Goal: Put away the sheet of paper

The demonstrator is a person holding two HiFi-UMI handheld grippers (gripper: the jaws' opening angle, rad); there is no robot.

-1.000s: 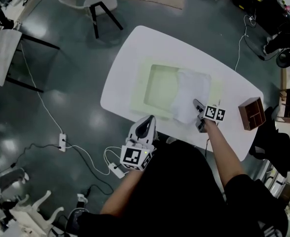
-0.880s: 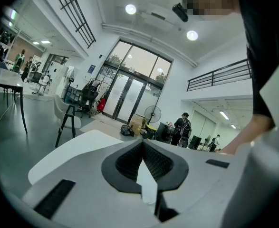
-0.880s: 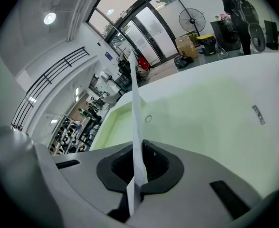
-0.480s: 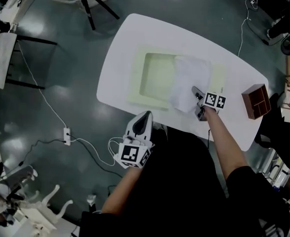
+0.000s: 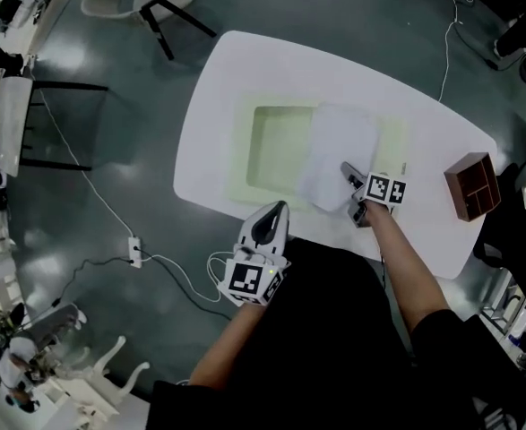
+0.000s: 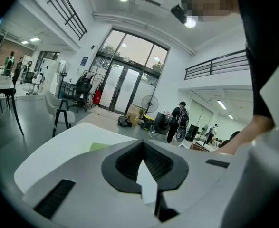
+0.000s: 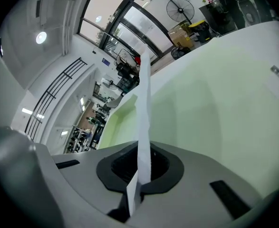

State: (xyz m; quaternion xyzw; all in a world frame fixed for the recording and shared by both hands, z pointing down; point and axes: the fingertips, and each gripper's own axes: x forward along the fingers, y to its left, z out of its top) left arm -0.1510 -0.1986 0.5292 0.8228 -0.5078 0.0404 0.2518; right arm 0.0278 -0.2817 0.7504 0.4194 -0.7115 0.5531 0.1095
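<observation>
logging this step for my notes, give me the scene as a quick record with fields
surface: white table
sheet of paper: over the right part of the pale green tray, near edge pinched
right gripper: shut on the sheet's near edge
left gripper: jaws together, at the table's near edge, clear of the sheet
wooden box: at the table's right end, apart from the tray
task state: sheet not yet put away
</observation>
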